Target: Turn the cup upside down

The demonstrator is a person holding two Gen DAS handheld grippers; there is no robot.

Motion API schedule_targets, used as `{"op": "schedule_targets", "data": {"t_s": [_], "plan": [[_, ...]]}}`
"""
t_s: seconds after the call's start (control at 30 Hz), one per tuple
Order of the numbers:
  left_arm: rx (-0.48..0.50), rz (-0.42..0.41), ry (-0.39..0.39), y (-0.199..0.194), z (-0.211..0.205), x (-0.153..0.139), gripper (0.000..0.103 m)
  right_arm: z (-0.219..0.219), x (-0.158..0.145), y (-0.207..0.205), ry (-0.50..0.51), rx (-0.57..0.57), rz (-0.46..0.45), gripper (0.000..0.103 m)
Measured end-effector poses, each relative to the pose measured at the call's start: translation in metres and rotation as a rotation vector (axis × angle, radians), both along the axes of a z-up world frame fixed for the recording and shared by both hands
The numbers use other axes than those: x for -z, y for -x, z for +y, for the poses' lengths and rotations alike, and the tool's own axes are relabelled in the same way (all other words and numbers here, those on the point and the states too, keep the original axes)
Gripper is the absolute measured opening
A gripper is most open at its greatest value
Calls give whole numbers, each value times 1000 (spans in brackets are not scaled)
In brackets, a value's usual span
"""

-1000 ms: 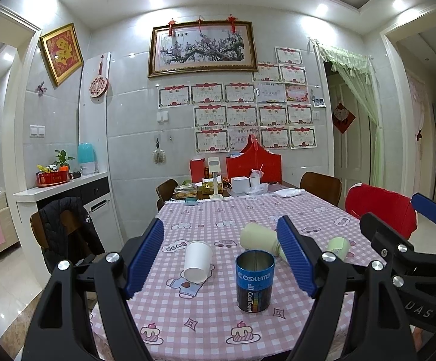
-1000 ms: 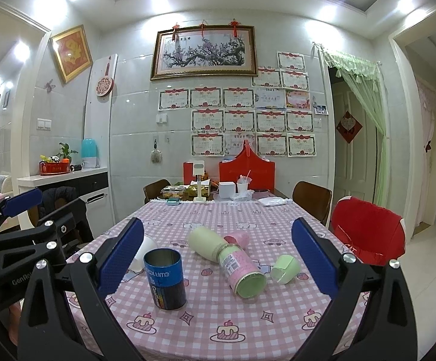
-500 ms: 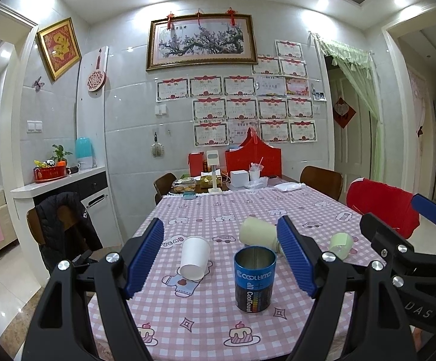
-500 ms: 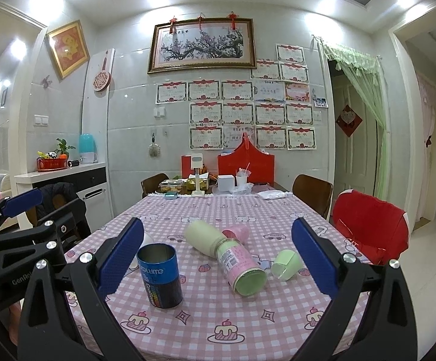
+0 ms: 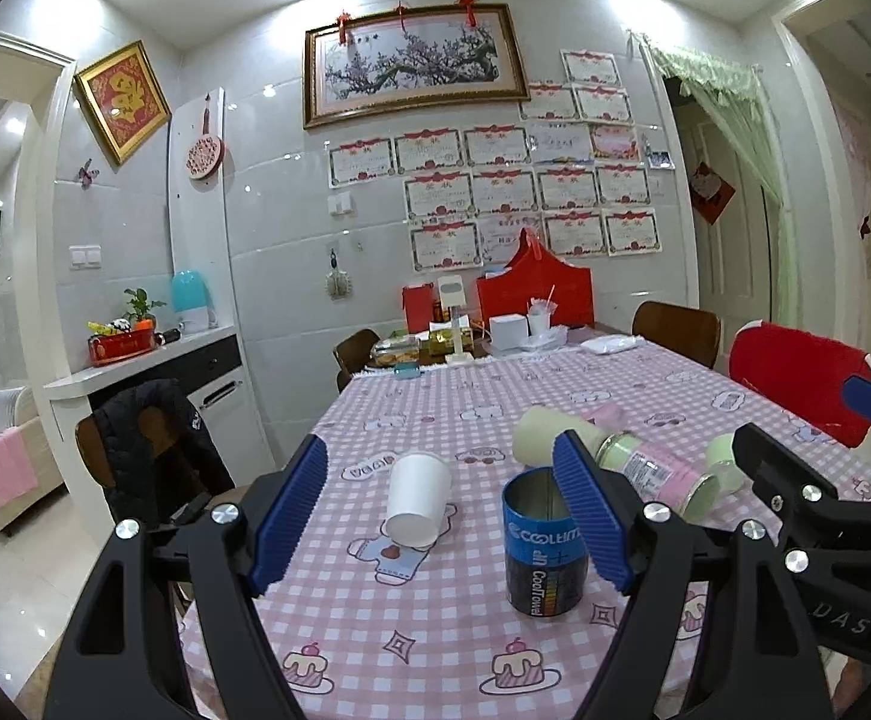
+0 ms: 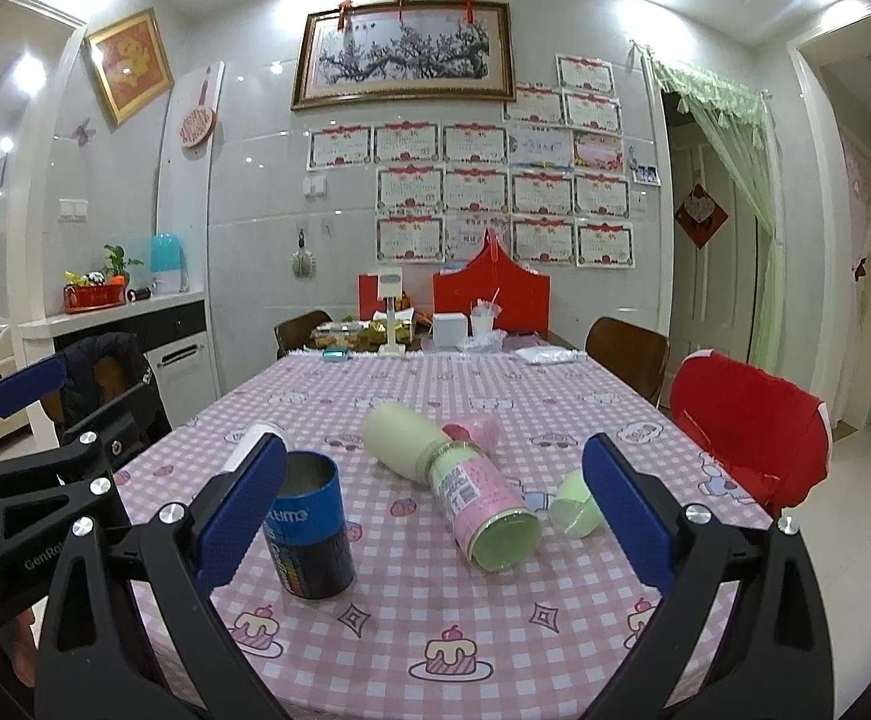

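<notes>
A white paper cup (image 5: 416, 501) lies on its side on the pink checked tablecloth (image 5: 435, 618), its base toward me. In the right wrist view only a sliver of it (image 6: 243, 447) shows behind the left finger. My left gripper (image 5: 444, 513) is open and empty, held above the near table edge, with the cup framed between its blue pads. My right gripper (image 6: 435, 516) is open and empty, above the table's near right part.
An upright blue tin (image 5: 544, 543) stands right of the cup. A pink and green bottle (image 6: 456, 474) lies beside it, with a small green cup (image 6: 576, 504) and a pink cap (image 6: 476, 425). Boxes and clutter stand at the far end (image 6: 453, 324). Chairs (image 6: 747, 426) ring the table.
Both grippers have drifted slightly, so the table objects sit a little differently in view. Jaws stay open; nothing was grasped or moved.
</notes>
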State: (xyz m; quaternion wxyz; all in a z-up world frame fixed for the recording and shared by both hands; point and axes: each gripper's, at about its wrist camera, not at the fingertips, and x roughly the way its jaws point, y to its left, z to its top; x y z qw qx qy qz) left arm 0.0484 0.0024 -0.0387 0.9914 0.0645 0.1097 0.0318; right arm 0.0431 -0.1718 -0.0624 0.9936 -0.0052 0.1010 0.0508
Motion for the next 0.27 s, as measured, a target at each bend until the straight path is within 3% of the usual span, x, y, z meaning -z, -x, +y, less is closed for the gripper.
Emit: {"op": "schedule_targets", "data": {"t_s": [0.27], "plan": [[-21, 60, 21, -21, 6, 17, 77, -1, 17, -19, 15, 38, 62, 95]]}}
